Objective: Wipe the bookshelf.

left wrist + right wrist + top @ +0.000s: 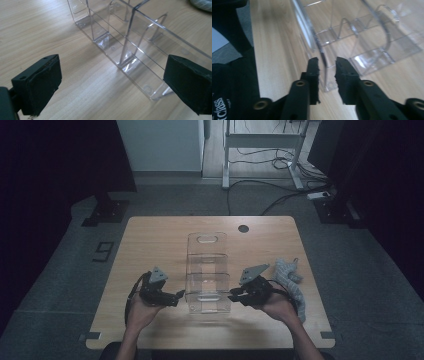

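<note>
A clear plastic organizer (207, 270) with stepped compartments stands in the middle of the wooden table (150, 240). My left gripper (177, 297) is at its near left corner. In the left gripper view the left gripper (112, 82) is open wide, with the organizer's (130, 45) near corner between the pads and untouched. My right gripper (234, 295) is at the near right side. In the right gripper view the right gripper (327, 67) straddles the edge of the organizer's (362, 37) clear side wall, with a thin gap showing on both sides of the wall.
A grey cloth (292, 280) lies on the table to the right of the organizer, behind my right hand. A round cable hole (243, 228) sits near the table's far edge. Desk legs and cables stand on the floor beyond.
</note>
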